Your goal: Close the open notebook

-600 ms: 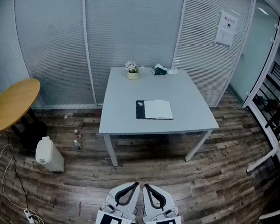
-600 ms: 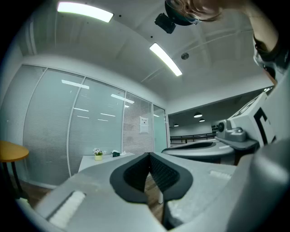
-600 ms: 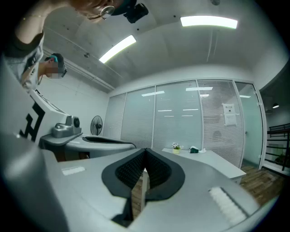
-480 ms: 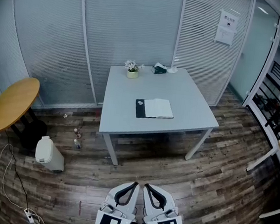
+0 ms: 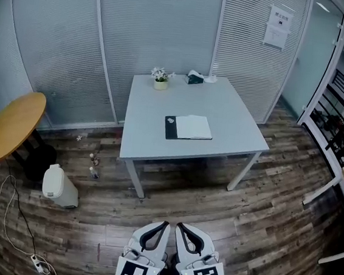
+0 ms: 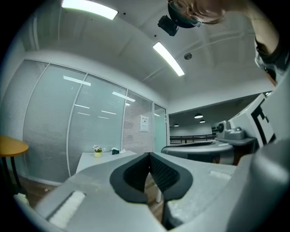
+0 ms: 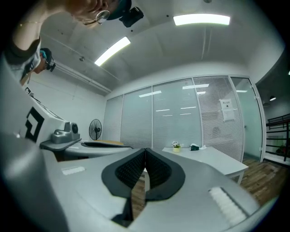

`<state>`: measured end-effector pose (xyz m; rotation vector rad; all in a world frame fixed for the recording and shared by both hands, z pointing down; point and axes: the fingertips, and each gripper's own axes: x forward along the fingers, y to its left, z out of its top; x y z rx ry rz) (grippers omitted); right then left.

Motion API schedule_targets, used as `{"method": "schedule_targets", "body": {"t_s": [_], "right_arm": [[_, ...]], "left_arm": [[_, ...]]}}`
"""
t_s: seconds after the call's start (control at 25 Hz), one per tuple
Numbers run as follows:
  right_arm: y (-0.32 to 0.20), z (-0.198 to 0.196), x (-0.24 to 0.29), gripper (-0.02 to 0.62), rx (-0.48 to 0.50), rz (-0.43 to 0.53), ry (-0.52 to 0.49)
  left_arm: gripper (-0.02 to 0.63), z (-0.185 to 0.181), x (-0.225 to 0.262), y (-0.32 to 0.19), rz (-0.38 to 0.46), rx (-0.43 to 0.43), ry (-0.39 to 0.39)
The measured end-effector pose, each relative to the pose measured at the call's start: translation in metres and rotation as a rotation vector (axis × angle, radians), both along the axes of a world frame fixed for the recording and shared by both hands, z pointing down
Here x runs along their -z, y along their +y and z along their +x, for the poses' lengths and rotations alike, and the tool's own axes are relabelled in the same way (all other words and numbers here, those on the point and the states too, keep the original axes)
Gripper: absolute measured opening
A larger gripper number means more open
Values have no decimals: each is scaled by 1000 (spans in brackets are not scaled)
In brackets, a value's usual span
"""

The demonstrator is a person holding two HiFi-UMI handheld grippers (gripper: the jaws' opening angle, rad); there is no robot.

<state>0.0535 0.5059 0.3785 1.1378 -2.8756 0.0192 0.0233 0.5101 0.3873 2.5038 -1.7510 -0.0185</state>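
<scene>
Head view shows the notebook lying open and flat on the grey table, close to the near edge and roughly midway along it. Its dark cover is spread toward the left edge and its white pages toward the right. A small pale mark sits on the dark half; we cannot tell what it is.

The left gripper and right gripper sit side by side at the bottom of the view, well apart from the table, so the task is not yet started. In the left gripper view the left gripper's jaws are pressed together with nothing between them. In the right gripper view the right gripper's jaws are the same, together and empty.

Handling, as we judge it: the notebook looks thin and light, with a fairly stiff cover and soft pages. The table top looks smooth, so it will likely slide if pushed sideways. Best hold looks like the outer edge of one half — the dark cover's left edge or the page block's right edge — nipped near its middle and swung over the spine. The edge lies flush on the table, so getting under it is the hard part. The other gripper could press down on the opposite half to stop it skating. A single pinched page could crease or tear.
</scene>
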Motion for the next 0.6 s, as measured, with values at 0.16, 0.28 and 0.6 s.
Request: {"method": "schedule_targets", "body": {"t_s": [0.16,0.28,0.6], "right_arm": [[-17,1,2,5,-13,-3,-17],[-33,-2,0,4,6,-3,-28],[-100,-16,0,5,53,2,-40]], "left_arm": [[5,-3,-1,-14,6,9,-5],[5,-6,1,-31,10,21,-8],[5,-16,0,-96,-1,47,-2]]}}
